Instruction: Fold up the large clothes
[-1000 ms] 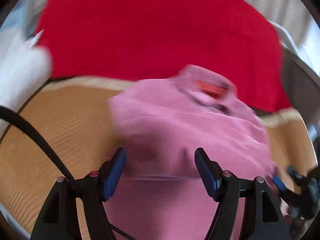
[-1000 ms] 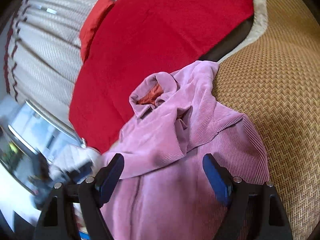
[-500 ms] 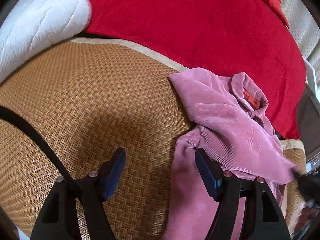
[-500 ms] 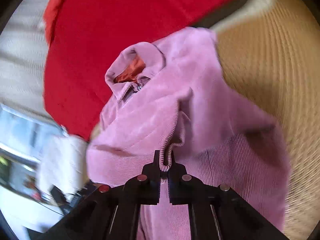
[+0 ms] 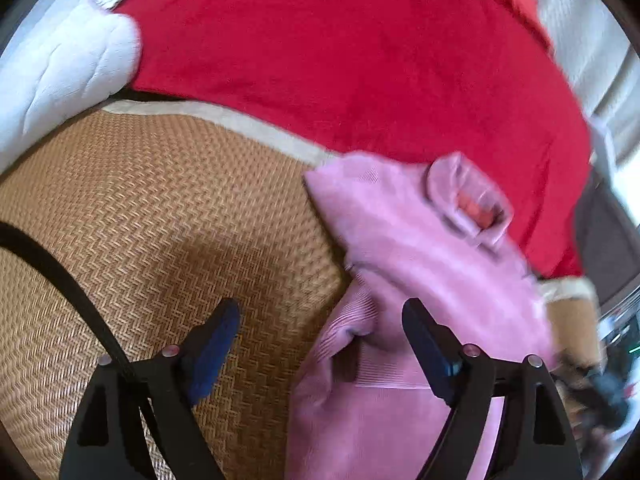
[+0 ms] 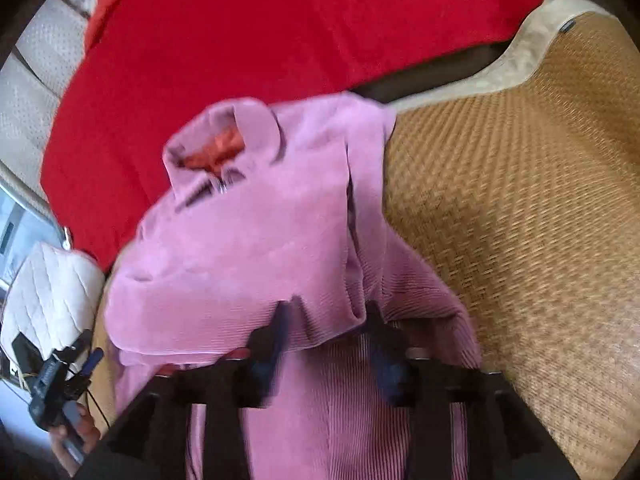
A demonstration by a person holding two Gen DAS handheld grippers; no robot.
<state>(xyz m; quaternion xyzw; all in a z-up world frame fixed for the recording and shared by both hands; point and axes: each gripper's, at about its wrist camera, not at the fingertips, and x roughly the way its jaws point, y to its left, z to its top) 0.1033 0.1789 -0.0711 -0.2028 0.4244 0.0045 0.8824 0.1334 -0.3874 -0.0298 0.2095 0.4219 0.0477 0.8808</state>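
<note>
A pink corduroy jacket [image 5: 420,264] with an orange-lined collar lies on a woven straw mat [image 5: 140,220], a sleeve folded across its chest. My left gripper [image 5: 320,332] is open and empty, its right finger over the jacket's left edge, its left finger over the mat. In the right wrist view the jacket [image 6: 256,248] fills the centre. My right gripper [image 6: 326,320] is open, its fingers standing apart over the folded sleeve's cuff edge, blurred by motion. The left gripper [image 6: 60,380] shows at the lower left there.
A red blanket [image 5: 340,60] lies beyond the mat, also in the right wrist view [image 6: 240,32]. A white quilted cushion [image 5: 60,72] sits at the far left. The mat [image 6: 520,220] stretches to the right of the jacket.
My right gripper was shut on the sleeve cuff half a second ago and has opened, leaving the sleeve laid across the jacket. My left gripper shifted slightly toward the jacket, still open.
</note>
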